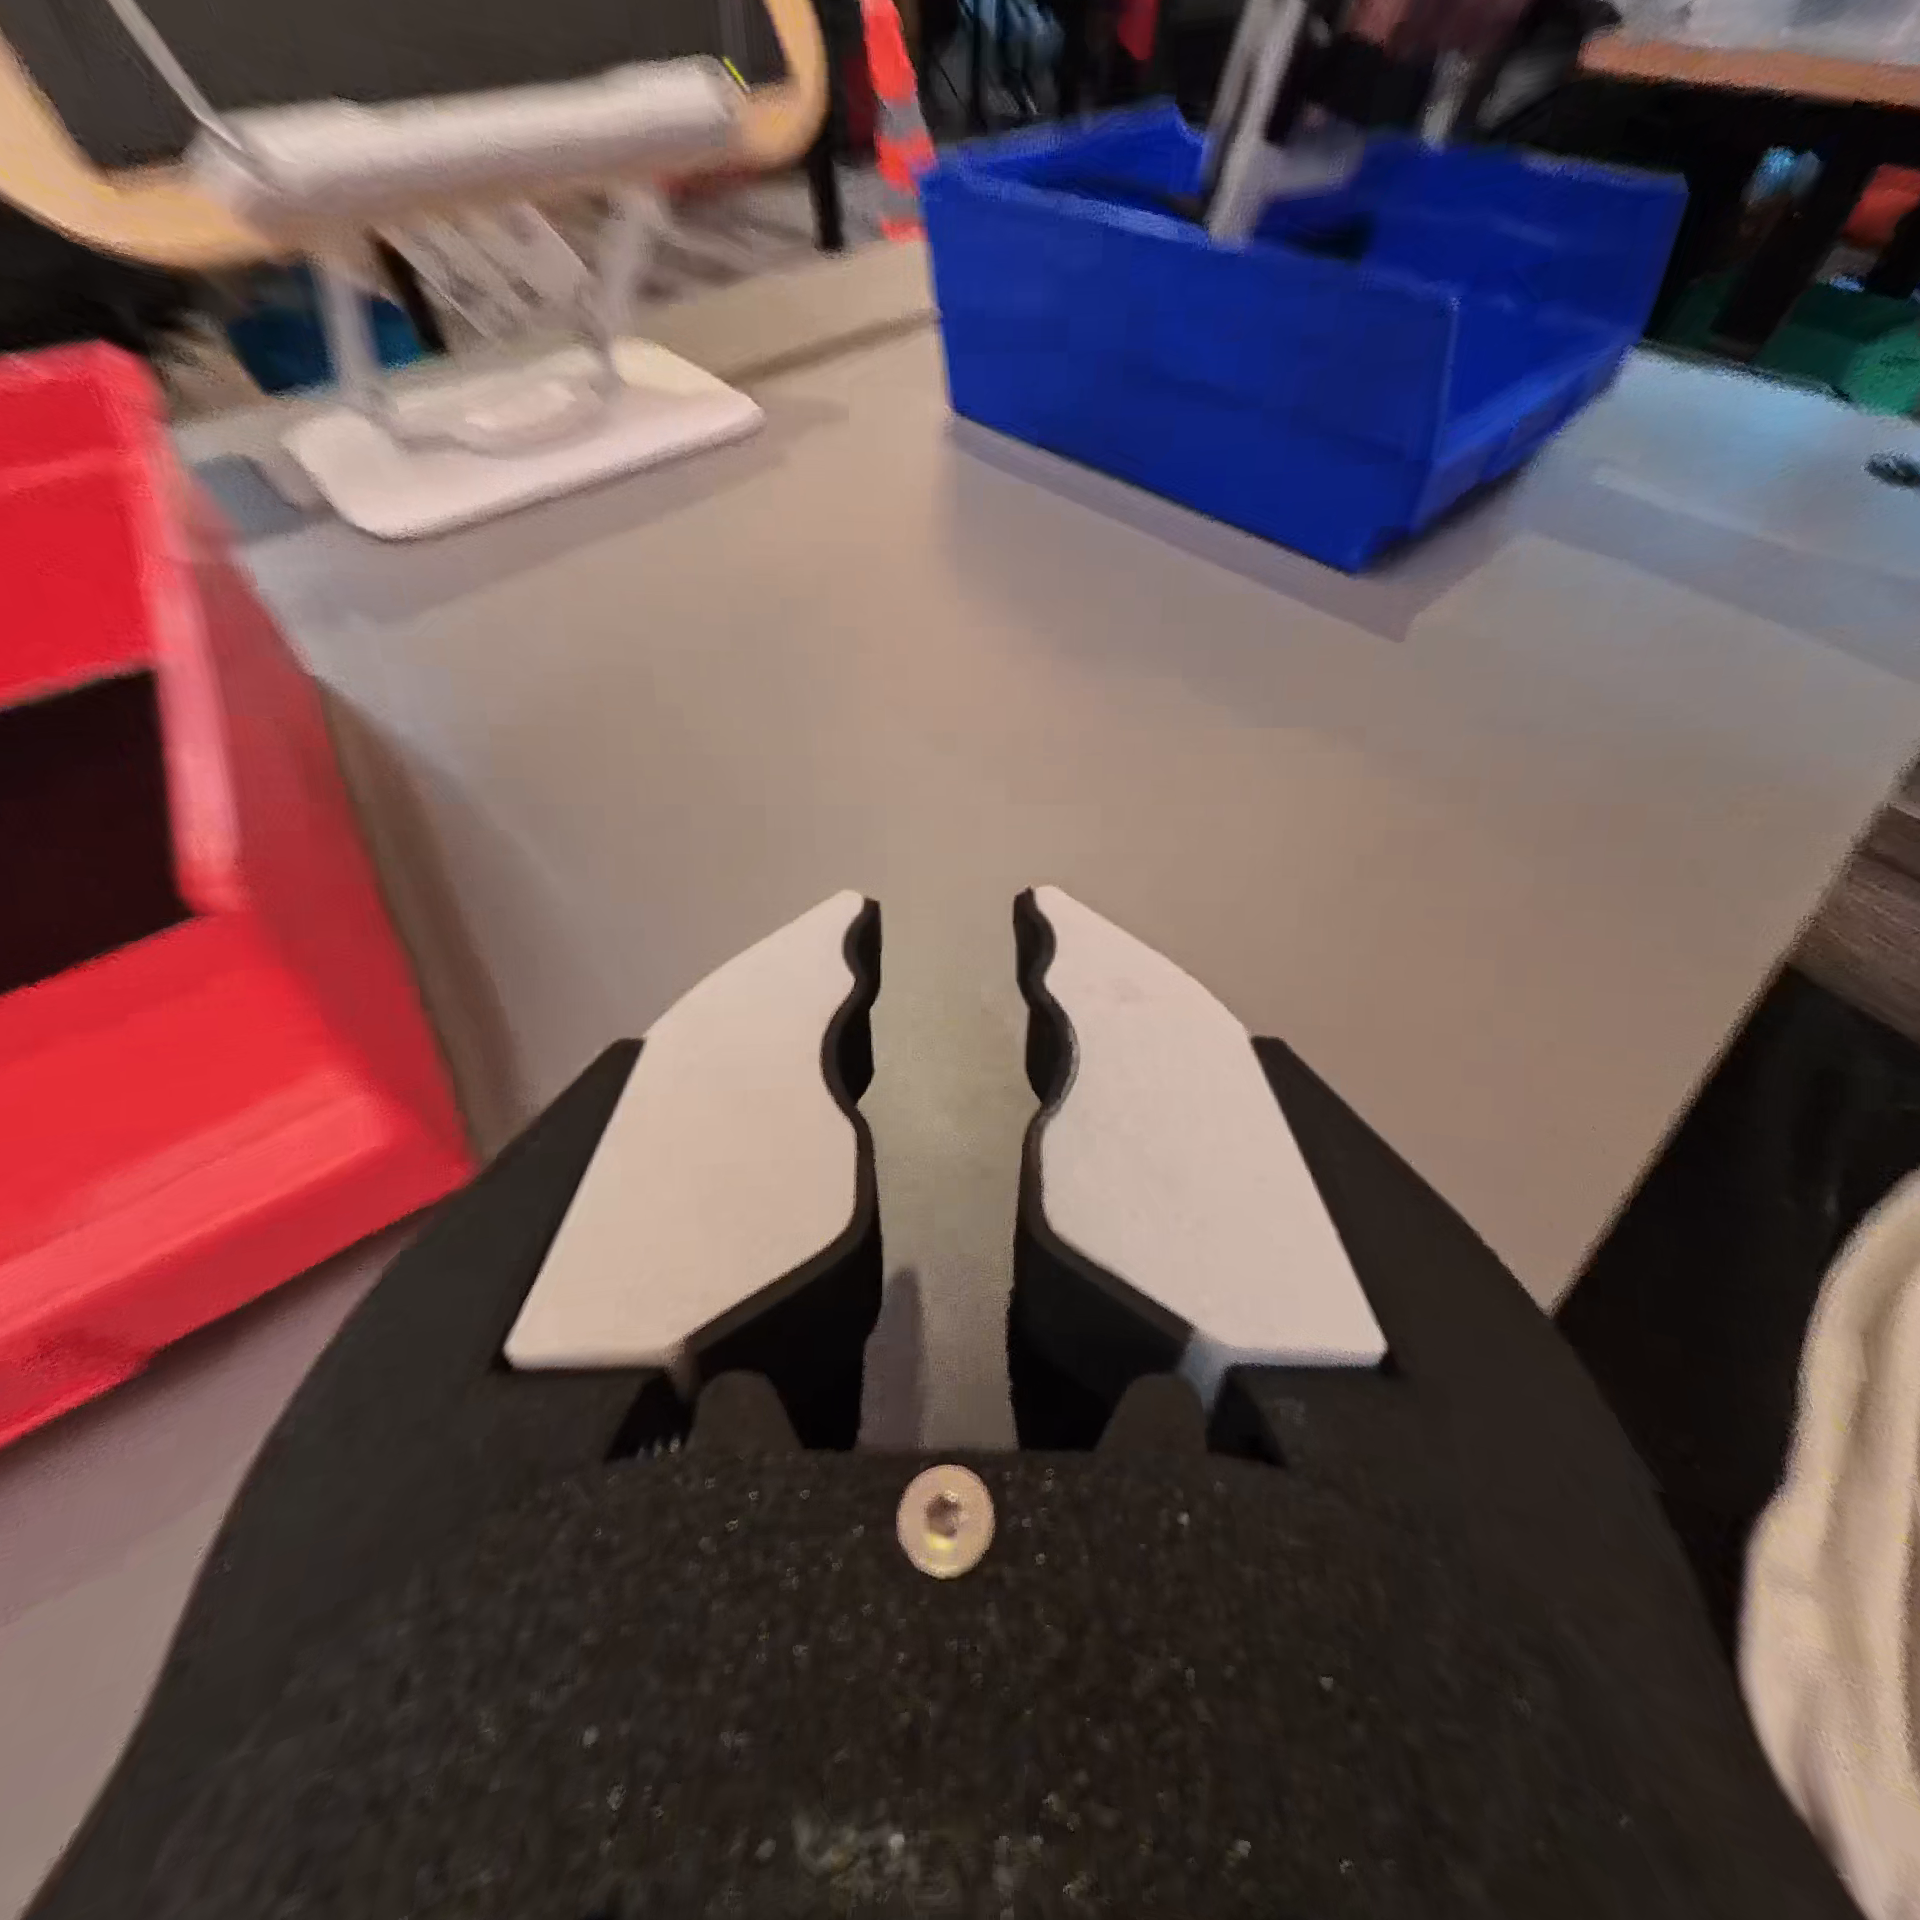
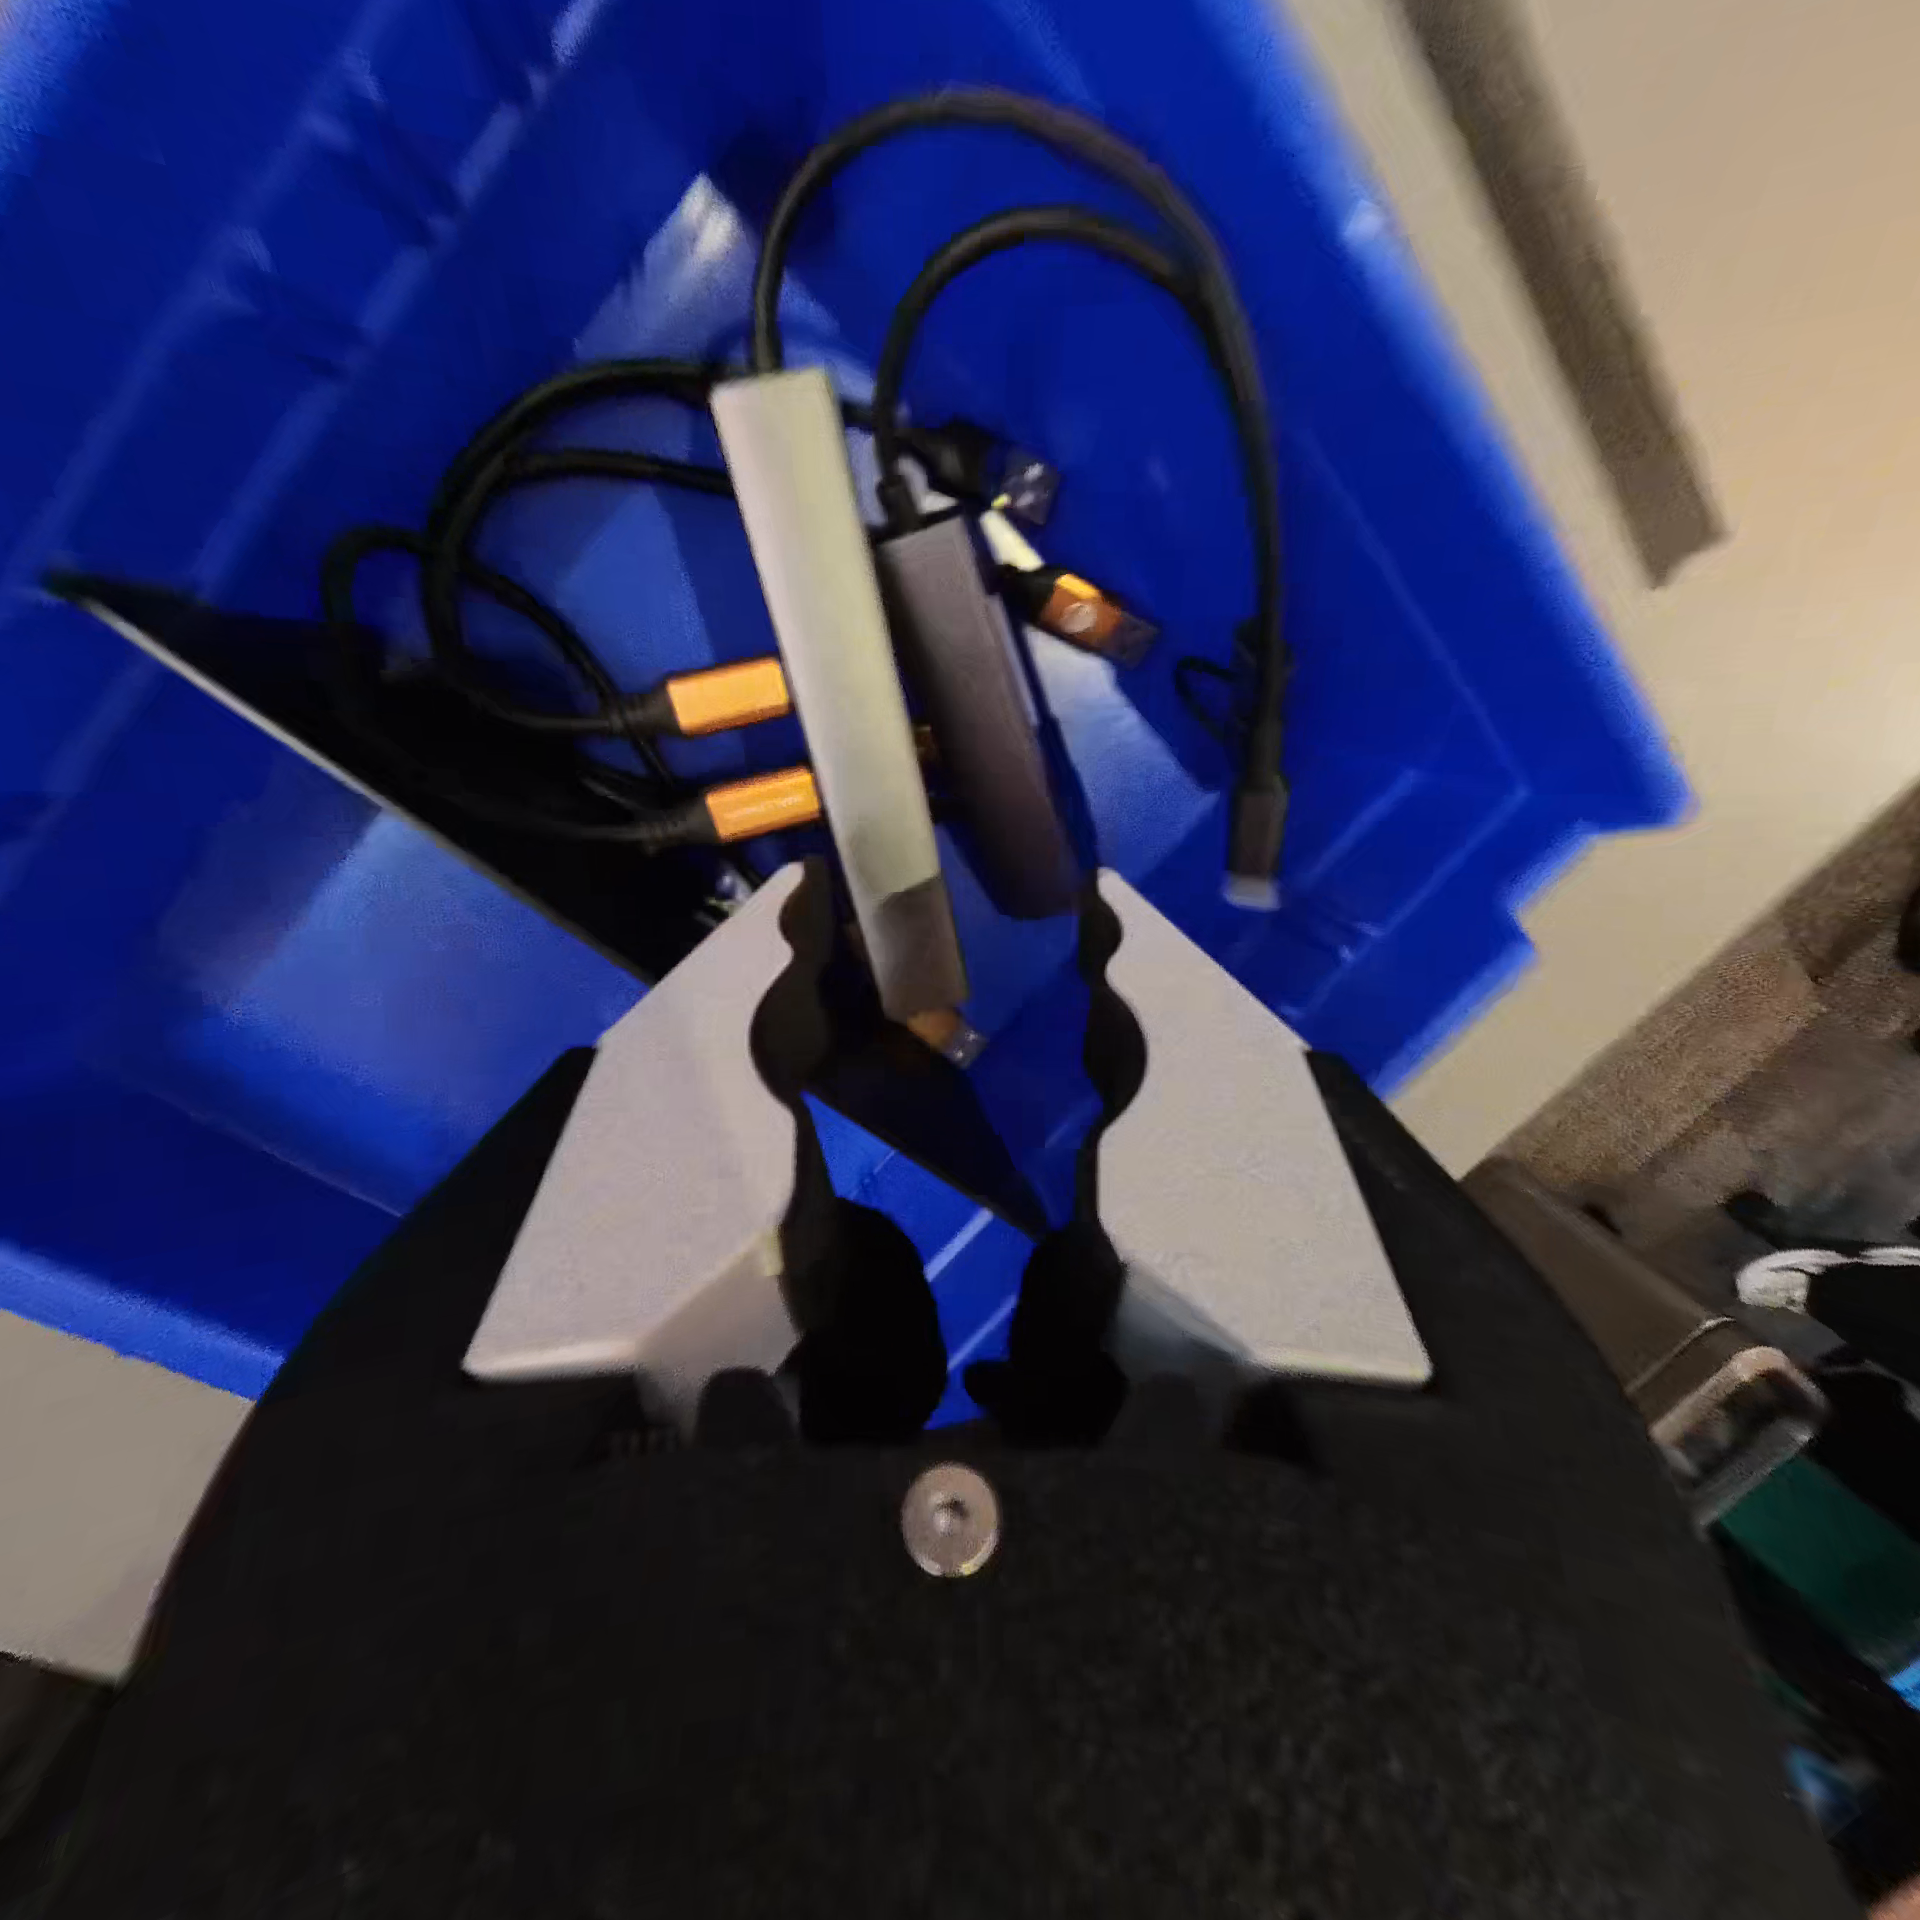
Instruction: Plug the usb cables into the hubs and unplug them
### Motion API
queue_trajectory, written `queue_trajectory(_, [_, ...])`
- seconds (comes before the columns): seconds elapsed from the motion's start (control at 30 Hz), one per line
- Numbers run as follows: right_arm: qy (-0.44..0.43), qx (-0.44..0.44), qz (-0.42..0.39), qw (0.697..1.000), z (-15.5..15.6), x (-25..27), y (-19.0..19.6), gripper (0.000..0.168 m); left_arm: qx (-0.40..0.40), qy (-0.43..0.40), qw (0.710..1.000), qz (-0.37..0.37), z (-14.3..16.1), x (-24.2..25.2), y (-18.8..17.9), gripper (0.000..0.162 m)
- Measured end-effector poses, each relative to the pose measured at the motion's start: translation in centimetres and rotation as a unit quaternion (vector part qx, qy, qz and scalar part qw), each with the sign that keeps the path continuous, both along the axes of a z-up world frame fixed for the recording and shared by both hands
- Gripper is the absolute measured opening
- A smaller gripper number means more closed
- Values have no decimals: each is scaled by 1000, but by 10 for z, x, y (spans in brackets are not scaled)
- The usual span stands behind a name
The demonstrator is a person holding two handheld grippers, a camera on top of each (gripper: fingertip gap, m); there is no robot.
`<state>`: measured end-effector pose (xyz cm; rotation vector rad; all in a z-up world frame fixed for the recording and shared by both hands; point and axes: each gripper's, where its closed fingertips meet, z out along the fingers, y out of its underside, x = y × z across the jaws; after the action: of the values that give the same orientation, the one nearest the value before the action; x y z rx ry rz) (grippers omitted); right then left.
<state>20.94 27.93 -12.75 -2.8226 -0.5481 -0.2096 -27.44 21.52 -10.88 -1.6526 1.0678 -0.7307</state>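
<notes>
Over on the far left sits the red bin (image 1: 156, 935), close beside the left gripper (image 1: 945, 914); that gripper hangs low over the bare grey table (image 1: 1143, 779), its jaws a little apart with nothing between them; behind it a white stand (image 1: 520, 436) carries a blurred silver bar, and further right stands the blue bin (image 1: 1247, 364), well apart from those fingers.

Now the right gripper (image 2: 951, 894); it points down into the blue bin (image 2: 312, 935), jaws parted, the end of a light grey hub (image 2: 831, 644) lying in the gap between them; whether the pads touch it, I cannot tell through the blur; nothing looks clamped. Just beside it lies a dark grey hub (image 2: 977, 707), the two touching or nearly so; orange plugs (image 2: 727, 696) enter the light hub's left side, and black cables (image 2: 1195, 343) loop above, one ending in a loose connector near the right wall.

By my reckoning those hubs are light, stiff and smooth-sided, likely slippery; the floppy cables would drag and snag; the narrow flat sides of the bar, clear of the plugs, look the surest place to pinch.
</notes>
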Motion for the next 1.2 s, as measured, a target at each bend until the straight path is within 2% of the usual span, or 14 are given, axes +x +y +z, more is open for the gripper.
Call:
queue_trajectory(0.1, [33, 141, -58, 988, 53, -4, 4, 41, 75, -63, 993, 70, 37, -32, 29, 26])
queue_trajectory(0.17, [81, 269, -102, 954, 93, -27, -7, 39, 119, -87, 982, 119, 55, -62, 50, 26])
queue_trajectory(0.23, [120, 370, -111, 915, 110, -64, -35, 38, 136, -76, 974, 165, 57, -94, 73, 26])
queue_trajectory(0.27, [130, 414, -123, 893, 108, -81, -52, 37, 127, -59, 972, 191, 52, -111, 87, 26])
queue_trajectory(0.33, [156, 463, -157, 859, 86, -112, -85, 35, 81, -30, 969, 230, 32, -140, 110, 26])
queue_trajectory(0.47, [191, 491, -225, 820, 23, -149, -137, 33, -28, -39, 962, 267, 3, -170, 133, 26])
queue_trajectory(0.5, [168, 495, -225, 822, 13, -149, -146, 29, -47, -35, 961, 270, -3, -172, 135, 26])
queue_trajectory(0.6, [137, 509, -198, 827, 28, -142, -150, 29, -52, -18, 958, 280, -11, -176, 141, 26])
queue_trajectory(0.67, [119, 508, -207, 828, 21, -128, -150, 29, -43, -8, 956, 289, -12, -178, 144, 26])
queue_trajectory(0.73, [145, 485, -225, 832, 9, -125, -151, 31, -43, -4, 954, 296, -12, -180, 145, 26])
queue_trajectory(0.8, [173, 487, -234, 824, 10, -127, -151, 32, -44, -9, 954, 297, -11, -180, 145, 26])
queue_trajectory(0.97, [121, 490, -222, 834, 12, -121, -153, 32, -41, -10, 953, 299, -10, -182, 145, 26])
queue_trajectory(1.2, [109, 492, -225, 834, 13, -120, -155, 29, -40, -9, 957, 289, -10, -176, 142, 26])
